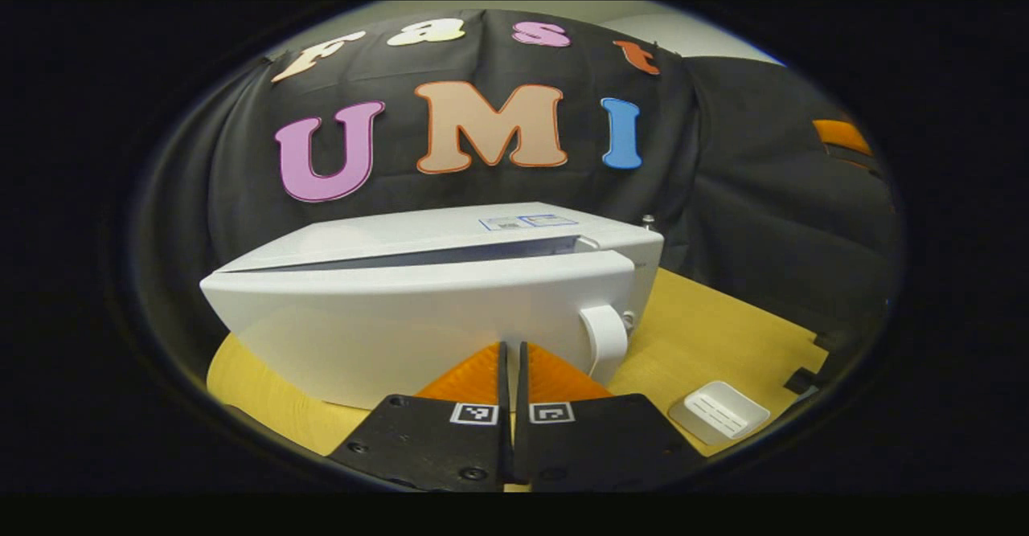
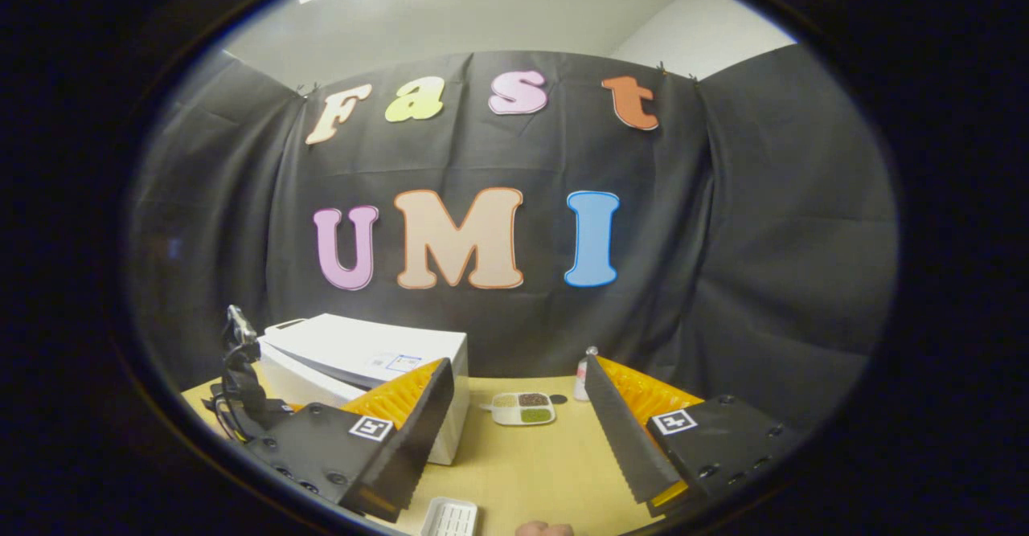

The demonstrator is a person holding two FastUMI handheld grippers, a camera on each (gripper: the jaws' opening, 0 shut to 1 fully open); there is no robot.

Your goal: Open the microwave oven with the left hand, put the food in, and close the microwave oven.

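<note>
Where the black cloth wall [image 2: 748,263] hangs in folds behind everything, a pale ceiling [image 2: 498,14] shows above it in the right gripper view, and a yellow wooden bench [image 2: 530,464] spreads below.

At the left of that view a dark piece of equipment with cables [image 2: 237,391] stands at the bench edge, too small to make out. Just beside it sits the white microwave oven [image 2: 362,359], near the cloth wall. Right of the oven, well apart from it, lies a small tray of food [image 2: 522,409] in three compartments, and a small bottle [image 2: 580,375] stands farther right near the wall. At the near edge of the bench lies a white ribbed dish [image 2: 450,517], with a bit of a hand [image 2: 545,529] just beside it. The right hand-held gripper [image 2: 514,431] has its fingers spread wide, with nothing between them.

In the left gripper view the microwave oven [image 1: 418,319] is close ahead, its door slightly ajar along the top edge, with a white handle [image 1: 604,335] at its right end. The left hand-held gripper [image 1: 512,359] has its fingers pressed nearly together, with nothing between them, tips close to the door front; whether they touch it I cannot tell. To the right, the bench [image 1: 723,335] carries the white ribbed dish [image 1: 718,412], and the cloth wall [image 1: 764,222] curves round the far side.
</note>
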